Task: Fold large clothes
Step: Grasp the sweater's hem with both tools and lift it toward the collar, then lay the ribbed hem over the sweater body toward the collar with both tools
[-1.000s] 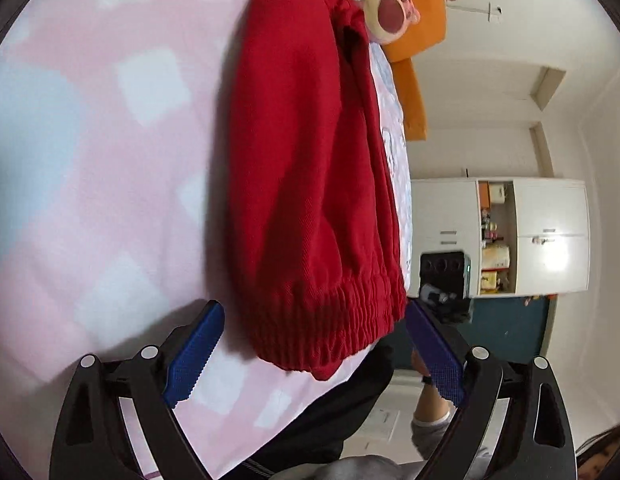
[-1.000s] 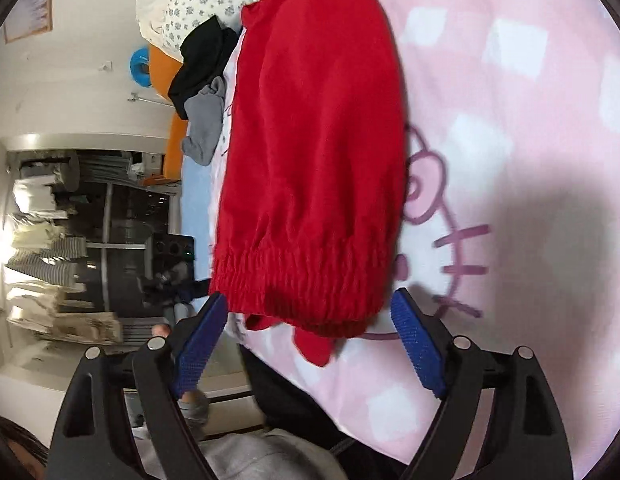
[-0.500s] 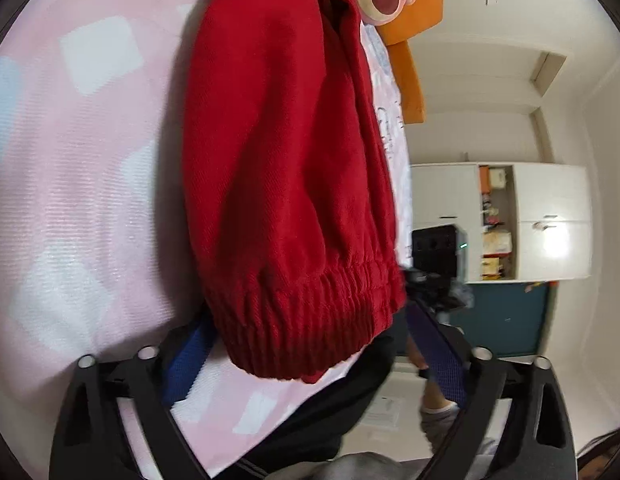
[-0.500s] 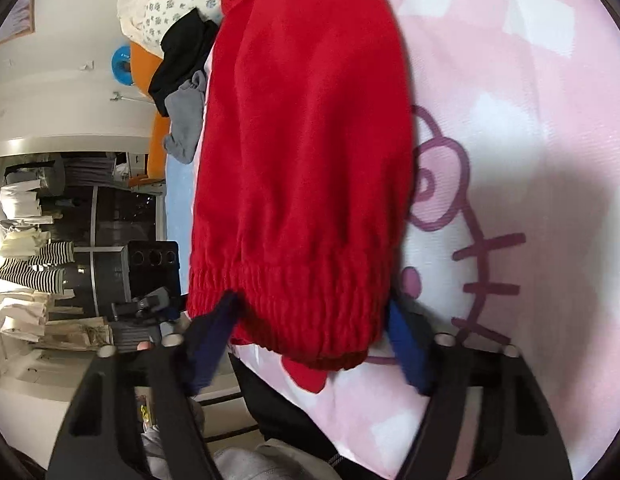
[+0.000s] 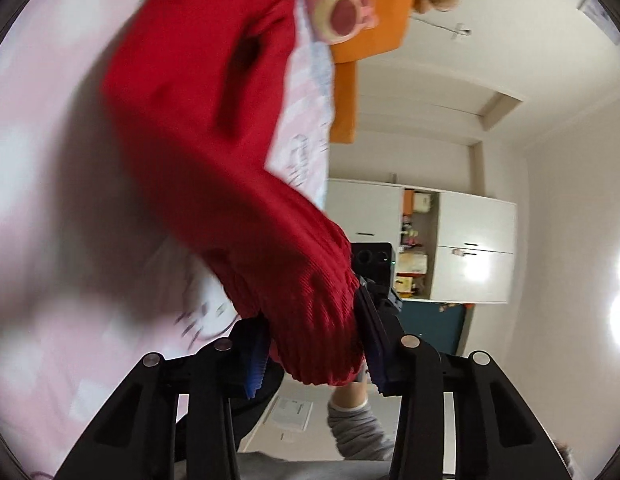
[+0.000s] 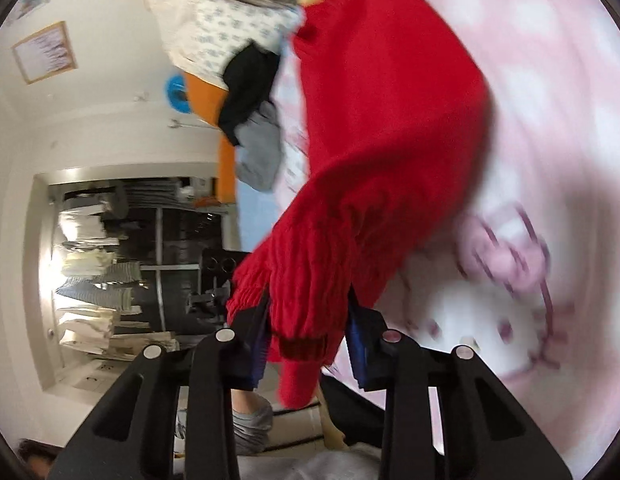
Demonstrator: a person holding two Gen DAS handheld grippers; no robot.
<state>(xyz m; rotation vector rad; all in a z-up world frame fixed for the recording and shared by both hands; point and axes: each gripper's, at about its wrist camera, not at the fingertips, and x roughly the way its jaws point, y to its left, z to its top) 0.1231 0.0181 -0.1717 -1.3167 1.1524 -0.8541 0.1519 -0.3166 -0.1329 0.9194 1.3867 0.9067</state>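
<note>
Both tongs are biting down now. The left tongs (image 5: pixel 315 350) are clenching the ribbed elastic hem of the red garment (image 5: pixel 214 132), blue pads pressing in on either side of the bunched cloth. The right tongs (image 6: pixel 308 344) are doing the same at their end of the hem, squeezing the gathered ribbing of the red garment (image 6: pixel 389 128), with a loose flap of red hanging down below the pads.

The garment is stretching away from each pair of tongs, its hem end raised off the bed while the rest is lying on the pink checked bedspread (image 5: pixel 50 160). In the right view the cloth is draping over the pink bedspread (image 6: pixel 569 120), just beside a blurred cartoon-cat print (image 6: pixel 509 256). Both views are smeared with motion blur.

At the far end of the bed, plush toys (image 5: pixel 333 12) are sitting against an orange cushion (image 5: pixel 373 28). On the other side, a floral pillow (image 6: pixel 230 28) is showing at the top, with a black garment (image 6: pixel 246 84) and a grey one (image 6: pixel 260 152) heaped beside the red cloth.

Beyond the bed's edge, a white cabinet (image 5: pixel 469 240) is standing against the wall in the left view, and an open wardrobe of hanging clothes (image 6: pixel 98 272) is filling the right view's background. The person's grey sock (image 5: pixel 357 428) is showing on the floor below.
</note>
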